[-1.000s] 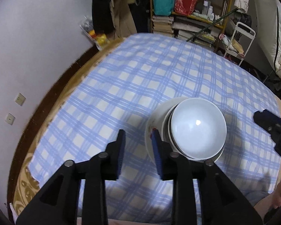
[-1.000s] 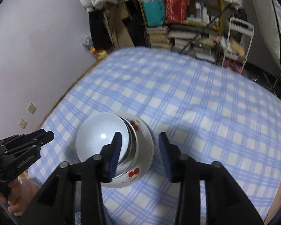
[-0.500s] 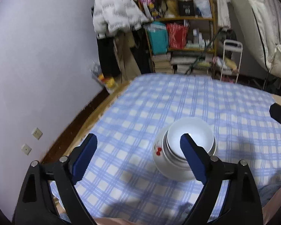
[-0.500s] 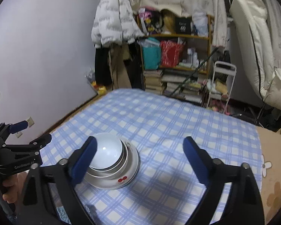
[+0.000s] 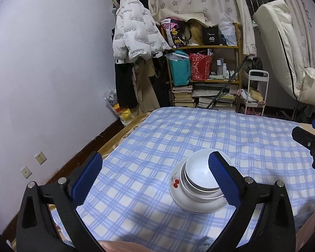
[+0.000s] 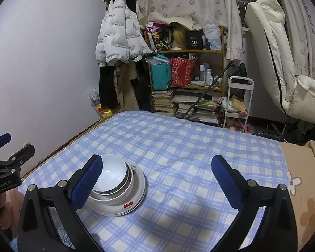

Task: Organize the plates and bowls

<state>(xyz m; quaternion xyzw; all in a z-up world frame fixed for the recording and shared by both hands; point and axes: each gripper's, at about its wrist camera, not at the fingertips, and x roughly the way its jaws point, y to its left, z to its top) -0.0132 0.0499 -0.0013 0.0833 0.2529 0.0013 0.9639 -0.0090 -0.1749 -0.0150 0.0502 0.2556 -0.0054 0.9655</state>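
A stack of white bowls [image 5: 197, 174] rests on plates, the lowest a cherry-print plate [image 5: 177, 191], on the blue checked cloth. My left gripper [image 5: 154, 157] hovers behind and above the stack with its jaws opening wide and nothing between the pads. Its right finger overlaps the bowls only in the picture. In the right wrist view the same bowls [image 6: 113, 174] and cherry-print plate [image 6: 132, 205] lie at lower left. My right gripper [image 6: 156, 159] stands open and empty, with the stack behind its left finger. Each gripper shows at the edge of the other's view.
The blue checked cloth [image 5: 178, 130] covers a wide flat surface beside a lilac wall [image 5: 42, 73]. Beyond its far edge are a cluttered bookshelf [image 5: 201, 73], a hanging white jacket [image 5: 136, 33], a small white cart [image 5: 256, 92] and a white chair [image 6: 273, 63].
Both grippers went from nearly shut beside the stack to wide open. Both drew back and tilted upward, so the stack looks smaller. The stack stayed in place.
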